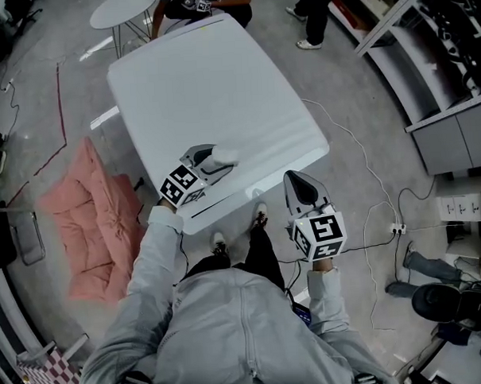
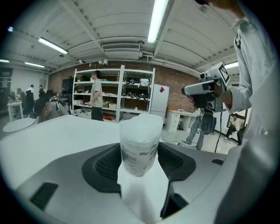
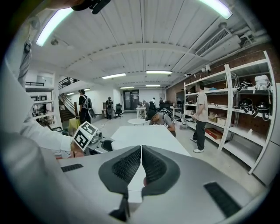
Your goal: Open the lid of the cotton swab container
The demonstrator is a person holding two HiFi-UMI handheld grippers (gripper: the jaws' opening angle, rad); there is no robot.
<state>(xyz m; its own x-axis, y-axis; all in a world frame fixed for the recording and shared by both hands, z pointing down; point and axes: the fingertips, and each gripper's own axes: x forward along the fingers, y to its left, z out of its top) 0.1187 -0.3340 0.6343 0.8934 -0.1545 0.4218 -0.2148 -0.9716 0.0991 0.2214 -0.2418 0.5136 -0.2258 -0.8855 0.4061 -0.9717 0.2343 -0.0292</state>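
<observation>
Holding the cotton swab container (image 2: 141,140) in the left hand-held gripper (image 2: 139,159), pads pressed on its two sides, above the near edge of the counter (image 1: 212,85). Keeping the right hand-held gripper (image 3: 141,164) closed and empty, nearer and to the right, off the counter. Judging the lid (image 2: 144,120) still on, so opening not yet begun; left to do: bringing the right jaws to the cap and lifting it off. Reading the label and capped top only in the left gripper view; seeing a mere white shape from the head view, yet placing both grippers against the counter there.
</observation>
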